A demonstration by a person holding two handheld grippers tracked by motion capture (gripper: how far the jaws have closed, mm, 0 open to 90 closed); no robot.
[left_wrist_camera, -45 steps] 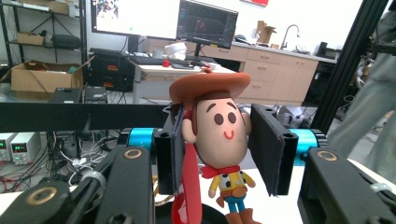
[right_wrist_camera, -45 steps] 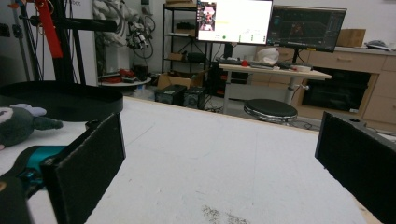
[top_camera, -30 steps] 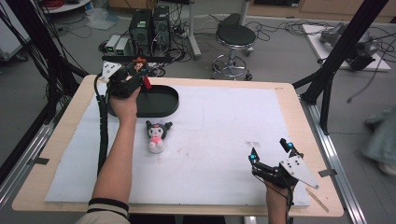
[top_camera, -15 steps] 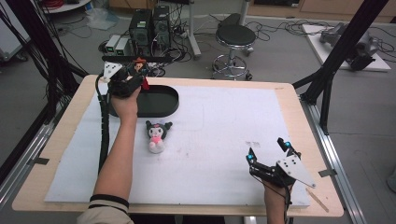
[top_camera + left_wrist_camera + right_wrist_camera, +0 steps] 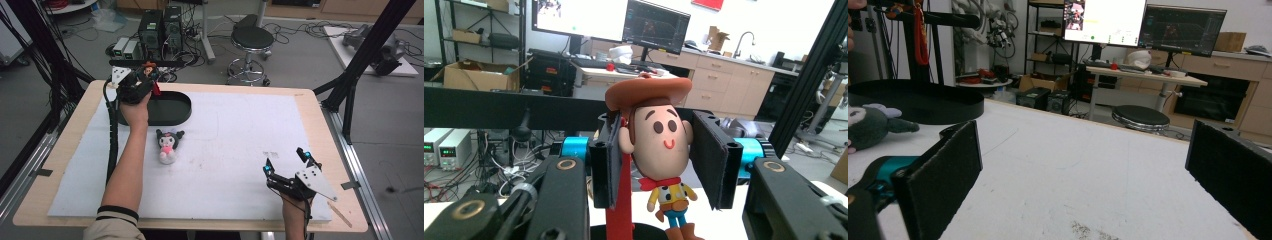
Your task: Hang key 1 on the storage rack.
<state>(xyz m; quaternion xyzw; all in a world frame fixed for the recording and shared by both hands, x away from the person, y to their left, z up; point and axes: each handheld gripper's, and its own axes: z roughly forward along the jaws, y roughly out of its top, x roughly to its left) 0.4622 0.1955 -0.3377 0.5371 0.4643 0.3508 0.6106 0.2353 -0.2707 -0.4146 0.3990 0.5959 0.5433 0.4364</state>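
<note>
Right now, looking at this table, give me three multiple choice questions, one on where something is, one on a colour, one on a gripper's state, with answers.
1. Where does the plush toy lie?
A. inside the black tray
B. on the white mat, on the person's side of the black tray
C. beside the right gripper

2. What colour is the hat of the cowboy figure?
A. brown
B. blue
C. green

3. How do the jaws of the right gripper stand?
A. shut on the plush toy
B. shut on nothing
C. open, with nothing between them

Answers: 1 B, the high view shows it on the white mat, outside the black tray. 2 A, the left gripper view shows a brown brim. 3 C, the right gripper view shows the pads wide apart over bare mat.
</note>
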